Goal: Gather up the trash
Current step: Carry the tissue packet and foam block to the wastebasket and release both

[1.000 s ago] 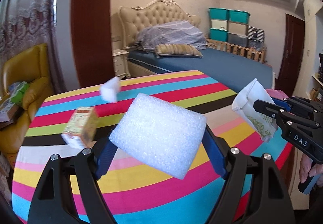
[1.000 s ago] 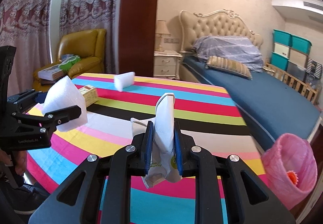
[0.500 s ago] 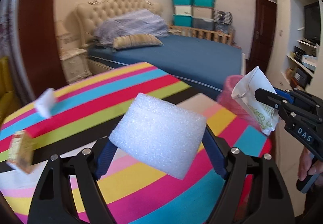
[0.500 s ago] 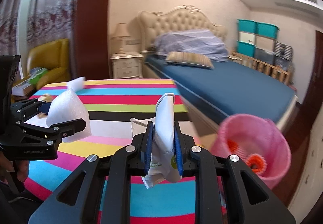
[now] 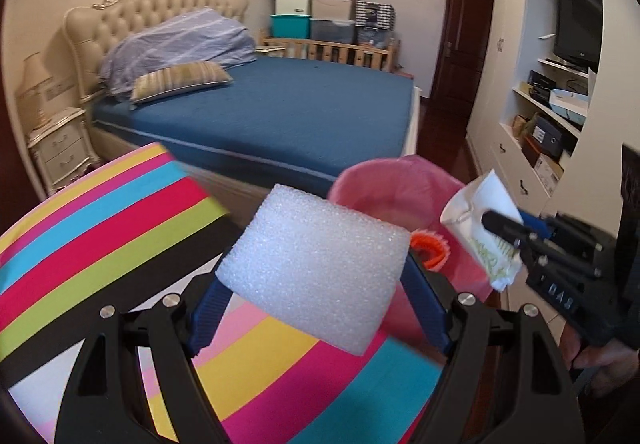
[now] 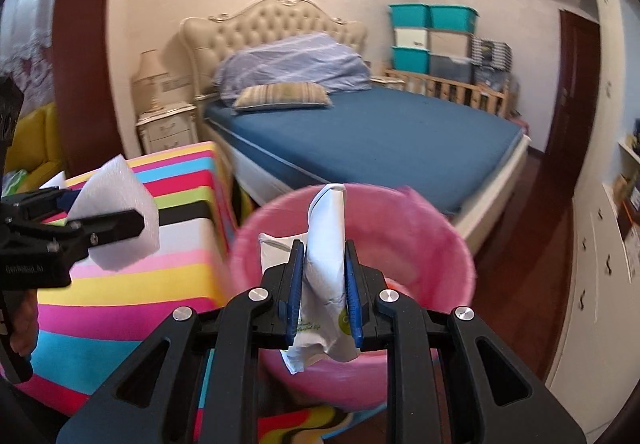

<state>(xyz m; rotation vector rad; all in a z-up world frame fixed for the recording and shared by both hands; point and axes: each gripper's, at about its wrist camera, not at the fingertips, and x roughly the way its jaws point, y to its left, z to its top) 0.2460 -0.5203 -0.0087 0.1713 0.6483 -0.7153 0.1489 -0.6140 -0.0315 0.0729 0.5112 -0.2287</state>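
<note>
My left gripper (image 5: 316, 284) is shut on a white foam block (image 5: 316, 264), held above the striped table's right end. The block and left gripper also show in the right wrist view (image 6: 116, 219). My right gripper (image 6: 322, 276) is shut on a crumpled white paper wrapper (image 6: 326, 240) and holds it over the rim of a pink trash bin (image 6: 432, 244). In the left wrist view the wrapper (image 5: 484, 224) sits beside the bin (image 5: 384, 187), which holds orange trash (image 5: 430, 250).
A table with a striped cloth (image 5: 100, 228) lies to the left of the bin. A blue bed (image 6: 380, 131) stands behind. A nightstand (image 6: 168, 127), wall shelves (image 5: 552, 115) and a dark door (image 5: 460, 47) line the room.
Both grippers have swung right, away from the table's middle toward the pink bin. The small box and foam piece on the table have left the left wrist view. Both grips are unchanged.
</note>
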